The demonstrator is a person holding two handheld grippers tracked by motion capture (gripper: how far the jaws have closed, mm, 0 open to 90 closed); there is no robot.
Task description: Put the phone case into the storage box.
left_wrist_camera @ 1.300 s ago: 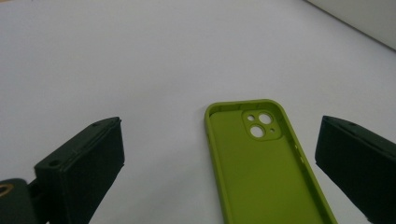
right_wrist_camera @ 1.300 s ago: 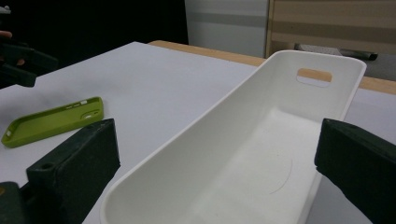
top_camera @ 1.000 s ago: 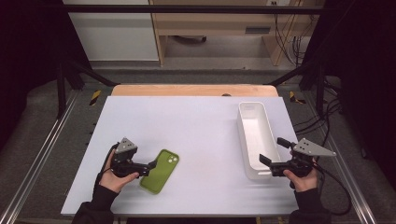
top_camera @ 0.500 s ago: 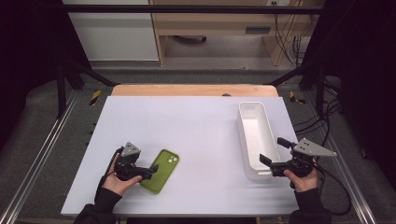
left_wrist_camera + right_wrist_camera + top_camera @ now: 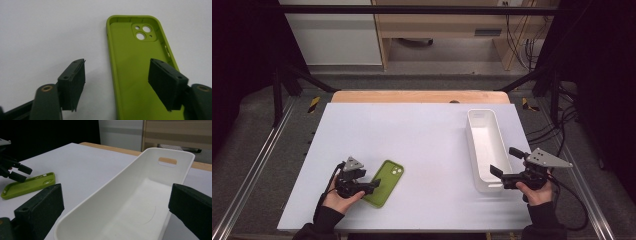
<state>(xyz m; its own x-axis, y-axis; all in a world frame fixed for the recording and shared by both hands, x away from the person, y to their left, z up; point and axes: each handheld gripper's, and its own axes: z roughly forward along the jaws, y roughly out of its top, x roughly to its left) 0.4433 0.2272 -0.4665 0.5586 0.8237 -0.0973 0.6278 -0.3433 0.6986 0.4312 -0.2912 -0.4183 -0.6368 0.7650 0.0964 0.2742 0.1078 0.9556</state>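
Note:
A green phone case [image 5: 388, 181] lies inside-up on the white table near its front left. My left gripper [image 5: 372, 186] is at the case's near end. In the left gripper view one jaw hangs over the inside of the case [image 5: 135, 75] and the other over bare table, with the case's long rim between them. The left gripper [image 5: 117, 62] has just been closing, and its pads stand clear of the rim. My right gripper [image 5: 504, 161] is open astride the near end of a long, empty white tray [image 5: 470, 131]; the tray [image 5: 150, 150] runs away between its jaws.
The white table [image 5: 422, 130] ends in a wooden strip [image 5: 412, 96] at the far side. Metal frame rails run along both sides, and cables [image 5: 557, 125] lie past the right edge. The right gripper view also shows the case [image 5: 27, 186] and the left gripper [image 5: 15, 171].
The left gripper's jaws have narrowed around the case's near left rim and the hand has edged slightly toward the case. The case, the tray and the right gripper have not moved.

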